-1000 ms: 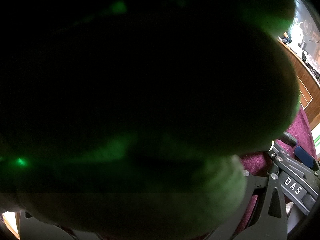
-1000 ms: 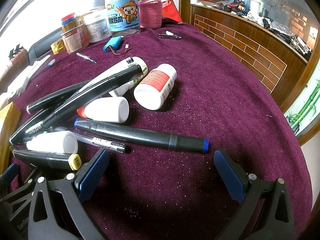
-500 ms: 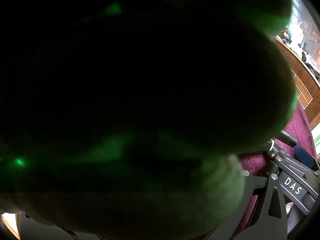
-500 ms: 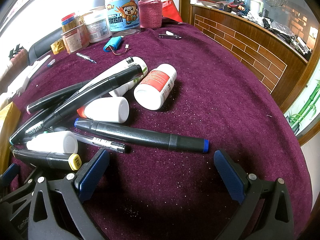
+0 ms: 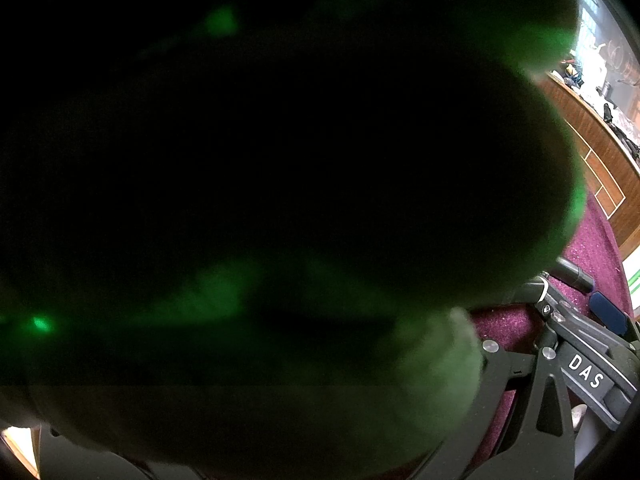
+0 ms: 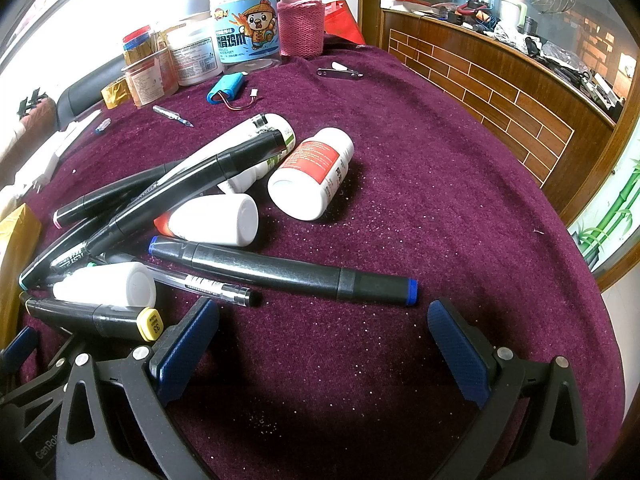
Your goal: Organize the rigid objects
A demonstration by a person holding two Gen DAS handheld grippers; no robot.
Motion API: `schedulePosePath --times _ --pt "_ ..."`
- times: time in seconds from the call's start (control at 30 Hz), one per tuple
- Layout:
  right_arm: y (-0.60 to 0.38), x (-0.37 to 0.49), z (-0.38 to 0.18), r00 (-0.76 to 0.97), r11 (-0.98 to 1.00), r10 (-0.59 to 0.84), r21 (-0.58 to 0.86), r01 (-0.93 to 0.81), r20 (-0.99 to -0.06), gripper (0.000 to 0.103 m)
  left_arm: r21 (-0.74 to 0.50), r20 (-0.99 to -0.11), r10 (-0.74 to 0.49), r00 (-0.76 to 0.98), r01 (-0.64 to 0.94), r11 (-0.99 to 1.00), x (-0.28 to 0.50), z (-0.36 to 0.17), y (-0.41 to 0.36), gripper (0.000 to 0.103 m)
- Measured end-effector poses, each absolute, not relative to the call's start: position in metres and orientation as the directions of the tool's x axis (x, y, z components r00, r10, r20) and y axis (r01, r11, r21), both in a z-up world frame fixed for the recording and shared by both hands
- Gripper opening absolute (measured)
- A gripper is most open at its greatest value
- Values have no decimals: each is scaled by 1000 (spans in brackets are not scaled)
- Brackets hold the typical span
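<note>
The blue-tipped marker lies flat on the maroon table, straight ahead of the right tool and just beyond its blue pads. Behind it, a heap: a white bottle with a red label on its side, a plain white bottle touching the marker's far edge, a clear pen crossing under toward the left pad, and a fan of black markers stacked over one another further left. A yellow-capped marker sits nearest the left pad.

The right tool hangs wide open, nothing between its pads, low over bare cloth. By my read nothing is sorted yet, and this is the approach to a first pick.

The left tool? Its camera is almost fully blocked by something dark and greenish pressed close to the lens, so I cannot tell whether it is open or closed.

Next move, as I judge it: push forward, straddle the marker mid-barrel, close across its width. The clear pen lies close beside it, so the left pad needs care not to drag it along.

At the back stand jars and a pink-sleeved flask.
</note>
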State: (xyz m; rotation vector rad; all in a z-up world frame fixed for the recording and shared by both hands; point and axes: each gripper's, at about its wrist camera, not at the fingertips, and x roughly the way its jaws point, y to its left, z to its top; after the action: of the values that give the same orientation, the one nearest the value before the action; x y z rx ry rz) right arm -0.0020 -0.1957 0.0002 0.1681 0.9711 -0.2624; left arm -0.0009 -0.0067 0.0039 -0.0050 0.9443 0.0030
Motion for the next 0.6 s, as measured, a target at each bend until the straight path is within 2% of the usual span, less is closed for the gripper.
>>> schedulePosePath --times 0.6 --pt "-192 -2 -7 538 955 -145 24 294 -831 102 4 -808 5 589 -3 1000 10 -5 -12 103"
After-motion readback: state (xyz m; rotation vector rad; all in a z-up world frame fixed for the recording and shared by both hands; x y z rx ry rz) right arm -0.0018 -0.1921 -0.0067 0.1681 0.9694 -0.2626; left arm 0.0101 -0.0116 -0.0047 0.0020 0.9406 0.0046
